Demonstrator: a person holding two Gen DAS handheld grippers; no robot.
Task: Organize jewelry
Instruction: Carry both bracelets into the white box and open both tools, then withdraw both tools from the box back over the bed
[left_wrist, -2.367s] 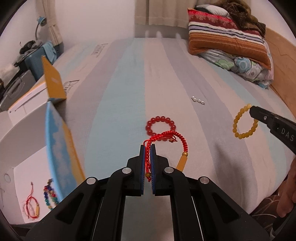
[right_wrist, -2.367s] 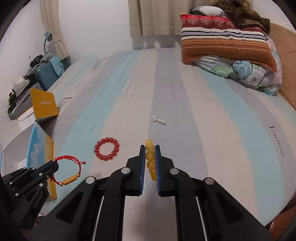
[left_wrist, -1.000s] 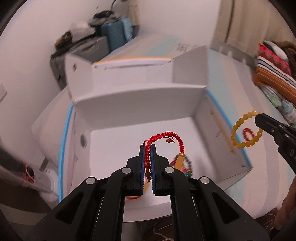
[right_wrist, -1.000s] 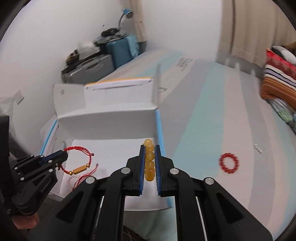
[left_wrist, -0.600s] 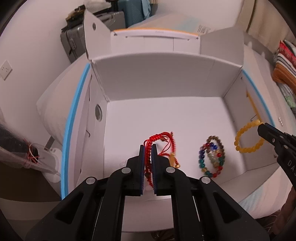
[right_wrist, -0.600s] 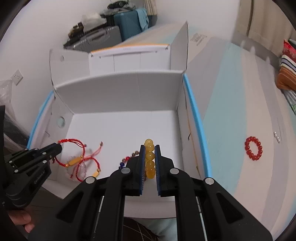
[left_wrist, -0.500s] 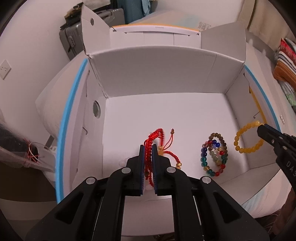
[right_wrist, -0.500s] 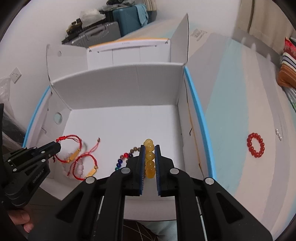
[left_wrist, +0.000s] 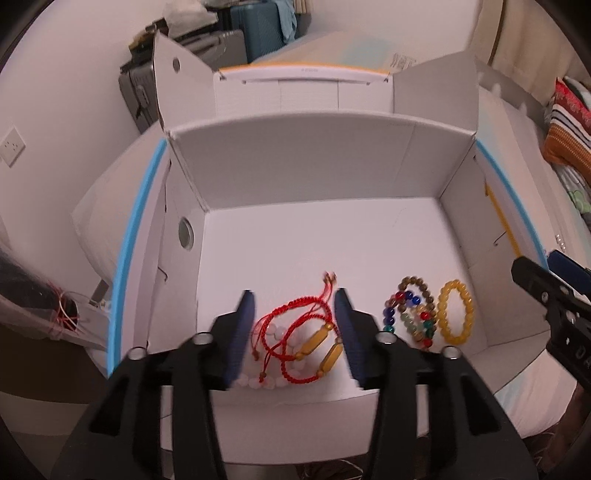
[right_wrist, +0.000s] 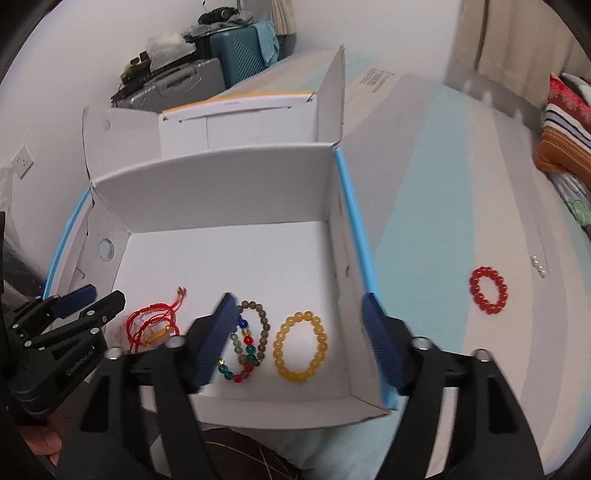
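Note:
Over an open white box (left_wrist: 306, 162) (right_wrist: 229, 192) on the bed, both grippers point down. My left gripper (left_wrist: 294, 314) is opening; two red cord bracelets (left_wrist: 299, 332) (right_wrist: 151, 325) lie loose on the box floor below its parted pads, over pale beads. My right gripper (right_wrist: 299, 321) is opening wide; the yellow bead bracelet (right_wrist: 300, 346) (left_wrist: 455, 311) lies flat on the floor under it, free of the pads. A multicoloured bead bracelet (right_wrist: 245, 341) (left_wrist: 412, 312) rests between the red cords and the yellow one.
A red bead bracelet (right_wrist: 488, 290) and small white pearls (right_wrist: 538, 266) lie on the striped bedsheet right of the box. Box flaps stand up at the back. Suitcases (right_wrist: 207, 66) sit beyond the box, pillows (right_wrist: 565, 136) at far right.
Both grippers went from shut to open. The red cord bracelet dropped from the left pads and the yellow bracelet from the right pads onto the box floor. Both grippers sank lower into the box.

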